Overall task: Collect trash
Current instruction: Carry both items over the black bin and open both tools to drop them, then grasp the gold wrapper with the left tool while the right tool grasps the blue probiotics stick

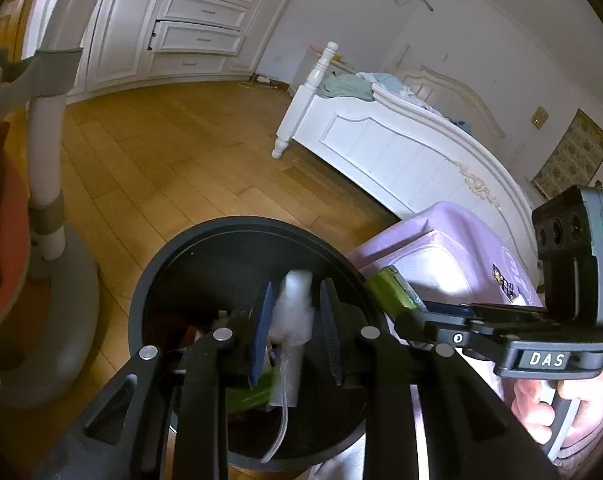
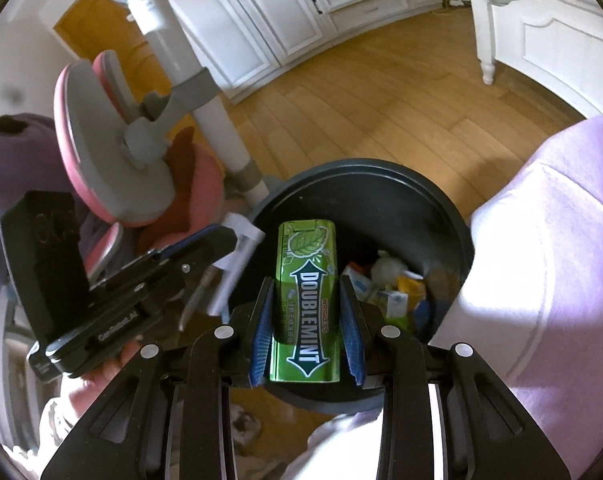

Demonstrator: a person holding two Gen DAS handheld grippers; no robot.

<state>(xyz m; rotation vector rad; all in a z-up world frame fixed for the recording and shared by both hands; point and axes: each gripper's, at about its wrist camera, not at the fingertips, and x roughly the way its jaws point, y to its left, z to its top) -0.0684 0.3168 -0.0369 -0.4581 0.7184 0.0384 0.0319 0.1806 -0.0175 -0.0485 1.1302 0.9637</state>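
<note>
Green, glossy and flat-sided, the Doublemint gum box [image 2: 306, 304] sits between the blue ribbed pads [image 2: 261, 334] of the right hand-held gripper [image 2: 307, 320], above the open black round trash bin [image 2: 457, 232]. Its jaws look slightly parted, so the grip seems to be loosening. Best to release straight down over the middle, clear of the rim. The left hand-held gripper [image 1: 295, 332] straddles a soft white crumpled wad with a thin plastic tube [image 1: 293, 320] (blurred), also over the bin, with gaps at both pads
</note>
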